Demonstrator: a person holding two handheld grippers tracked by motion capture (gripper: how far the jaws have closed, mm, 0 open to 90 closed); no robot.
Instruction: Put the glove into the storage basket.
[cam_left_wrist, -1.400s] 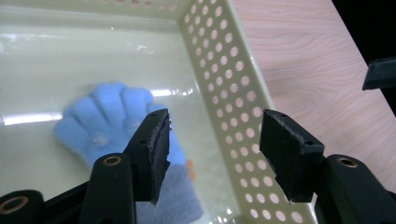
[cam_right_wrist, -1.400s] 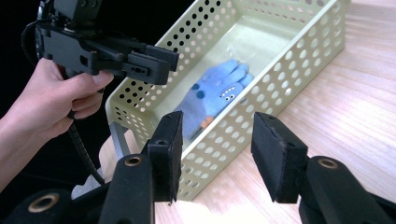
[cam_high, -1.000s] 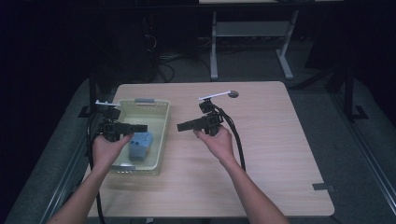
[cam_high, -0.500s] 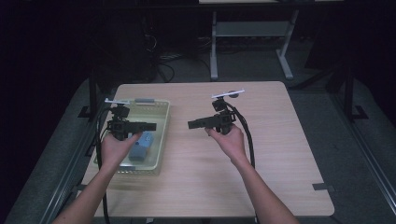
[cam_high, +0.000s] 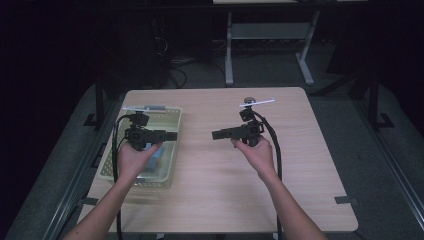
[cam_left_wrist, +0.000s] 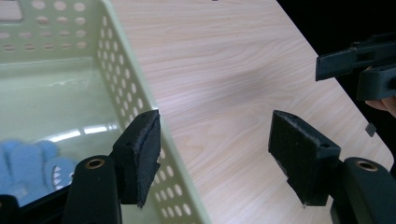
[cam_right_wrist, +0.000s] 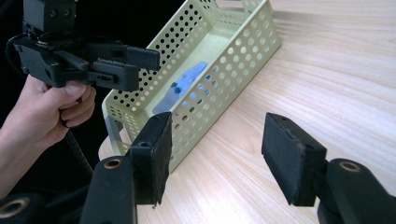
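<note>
Your blue toy (cam_high: 156, 159) already lies in the green basket (cam_high: 172, 150) on the table (cam_high: 220, 190). Both tongs, left (cam_high: 170, 135) and right (cam_high: 218, 134), have just been opening, spread and empty; little looks left.

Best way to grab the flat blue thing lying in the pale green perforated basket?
Probably from straight above with the left gripper, which hangs over the pale green perforated basket with jaws open and empty, having just opened wider. The flat blue thing lies on the basket floor, walled in all round, so no side approach. Pinch a raised edge or fold; which end lifts best is unclear.
</note>
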